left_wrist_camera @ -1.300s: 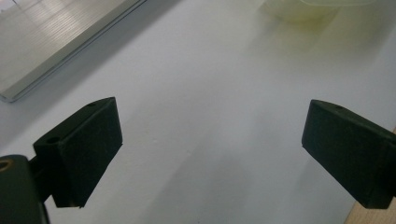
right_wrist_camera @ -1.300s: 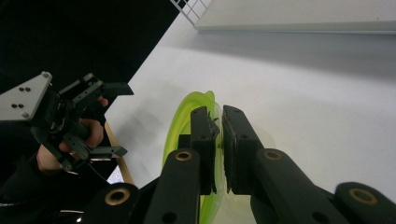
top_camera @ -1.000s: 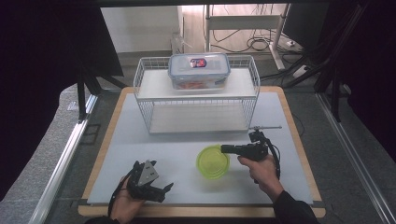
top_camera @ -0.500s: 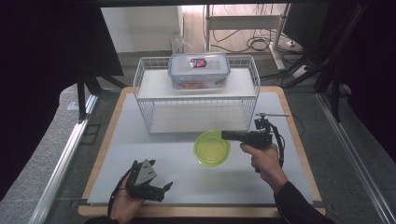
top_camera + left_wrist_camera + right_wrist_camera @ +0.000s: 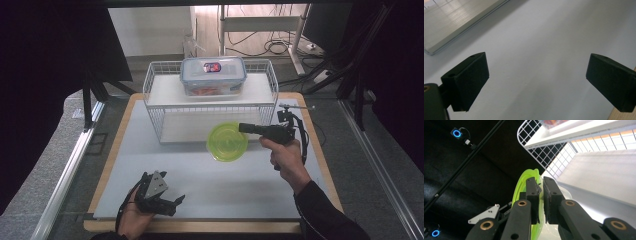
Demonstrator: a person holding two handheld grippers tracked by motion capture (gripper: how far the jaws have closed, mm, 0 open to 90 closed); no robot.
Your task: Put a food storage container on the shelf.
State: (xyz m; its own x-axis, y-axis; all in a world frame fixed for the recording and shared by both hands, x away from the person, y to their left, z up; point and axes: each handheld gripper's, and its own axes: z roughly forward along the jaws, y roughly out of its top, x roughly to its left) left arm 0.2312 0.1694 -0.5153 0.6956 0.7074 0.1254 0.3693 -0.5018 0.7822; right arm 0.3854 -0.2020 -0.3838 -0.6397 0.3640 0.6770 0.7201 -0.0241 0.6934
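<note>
A lime-green round dish hangs above the white table mat, just in front of the wire rack. My right gripper comes in from the right, shut on the dish's rim. In the right gripper view the two pads pinch the green rim, with the dish turned edge-on. My left gripper rests in a hand at the table's front left. Its jaws stand wide apart over bare mat in the left gripper view, with nothing between them.
The white wire rack stands at the back of the table with a shelf on top. A clear lidded food container sits on that shelf. A wooden border frames the mat. Dark stands and cables surround the table.
My right gripper has lifted the green dish off the mat and carried it toward the rack. The left gripper has stayed where it was.
</note>
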